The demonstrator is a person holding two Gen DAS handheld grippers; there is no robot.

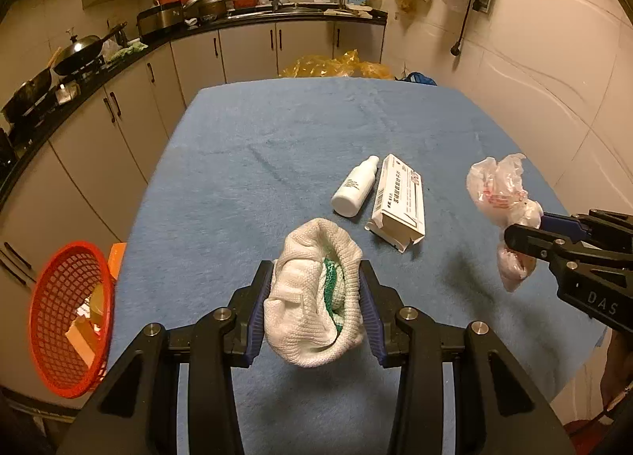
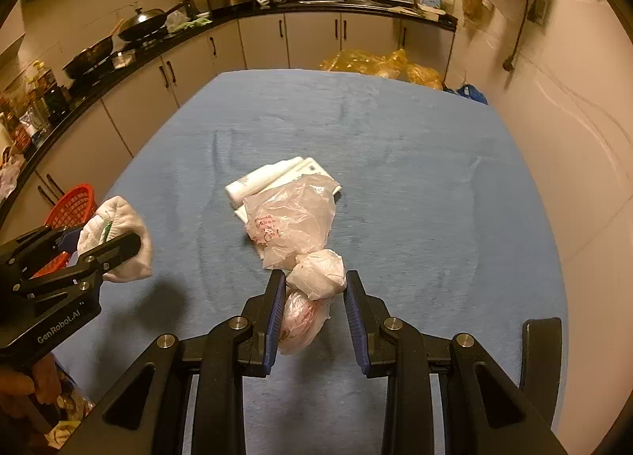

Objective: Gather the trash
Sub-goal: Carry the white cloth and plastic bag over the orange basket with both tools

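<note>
1. The left gripper (image 1: pixel 314 304) has its fingers (image 1: pixel 259 310) clamped on a rolled white sock (image 1: pixel 312 296) with a green stripe showing inside; the sock is held clear above the near part of the desk (image 1: pixel 245 162), which is covered in blue cloth.
2. The right gripper (image 2: pixel 315 316) has its fingers (image 2: pixel 354 320) pressed against a knotted, crumpled plastic bag (image 2: pixel 300 233) with red print, gripping it at the knot, near the desk's right edge.
3. A white plastic bottle (image 1: pixel 355 186) lies on its side near the middle of the desk, just beside an opened white medicine box (image 1: pixel 399 203) on its right.
4. A red plastic basket (image 1: pixel 65 320) sits off the desk's left edge, below desk level, with a few items inside.
5. Yellow plastic bags (image 1: pixel 336 65) lie beyond the far edge of the desk.
</note>
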